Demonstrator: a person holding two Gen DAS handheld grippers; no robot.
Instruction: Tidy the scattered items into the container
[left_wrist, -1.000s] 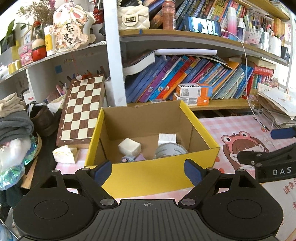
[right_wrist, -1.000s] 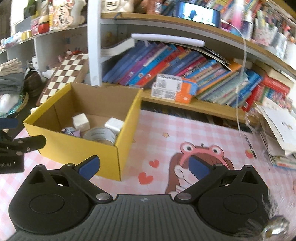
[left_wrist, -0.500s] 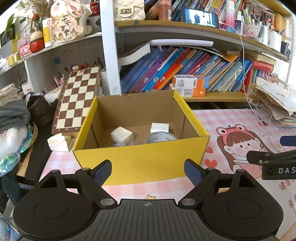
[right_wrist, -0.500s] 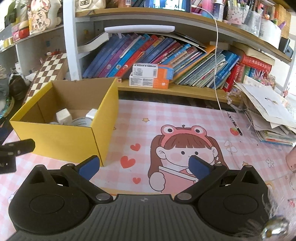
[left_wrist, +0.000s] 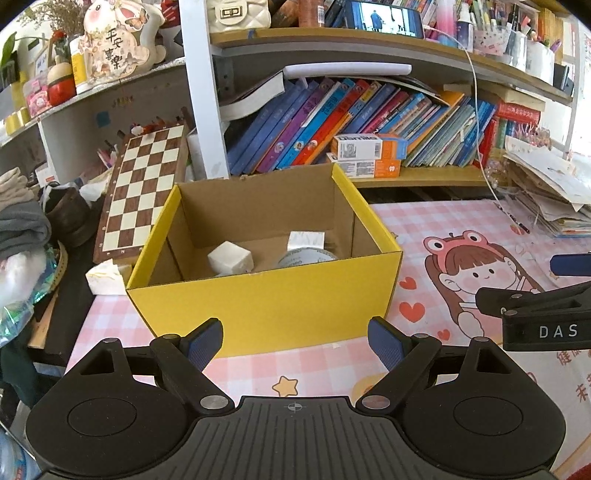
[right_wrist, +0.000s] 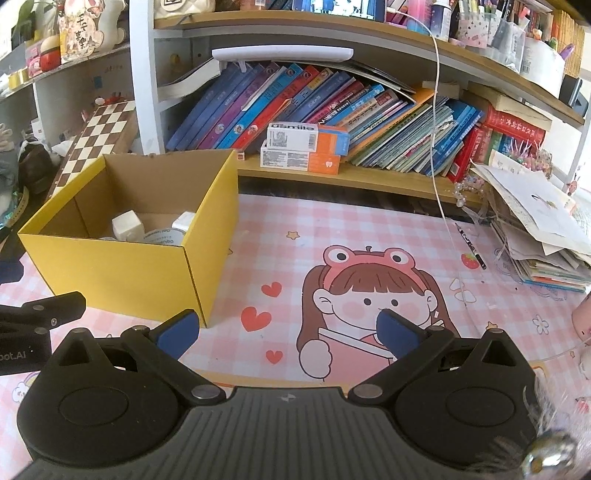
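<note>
A yellow cardboard box (left_wrist: 266, 306) stands on the pink checked mat; it also shows in the right wrist view (right_wrist: 110, 269). Inside it lie a white cube (left_wrist: 231, 257), a small white box (left_wrist: 306, 240) and a roll of tape (left_wrist: 306, 257). My left gripper (left_wrist: 295, 341) is open and empty, just in front of the box's near wall. My right gripper (right_wrist: 288, 328) is open and empty, to the right of the box over the mat's cartoon girl (right_wrist: 369, 295). Its side shows in the left wrist view (left_wrist: 535, 314).
Bookshelves with leaning books (right_wrist: 332, 107) and toothpaste boxes (right_wrist: 303, 147) line the back. A chessboard (left_wrist: 144, 192) leans at the left of the box, with a tissue pack (left_wrist: 105, 277) and clothes (left_wrist: 22, 229). A paper stack (right_wrist: 535, 221) and a pen (right_wrist: 469, 240) lie at the right.
Both grippers have drawn back from the box, so it looks smaller and farther. The right gripper has also swung right, over the cartoon girl. Both stay open and empty.
</note>
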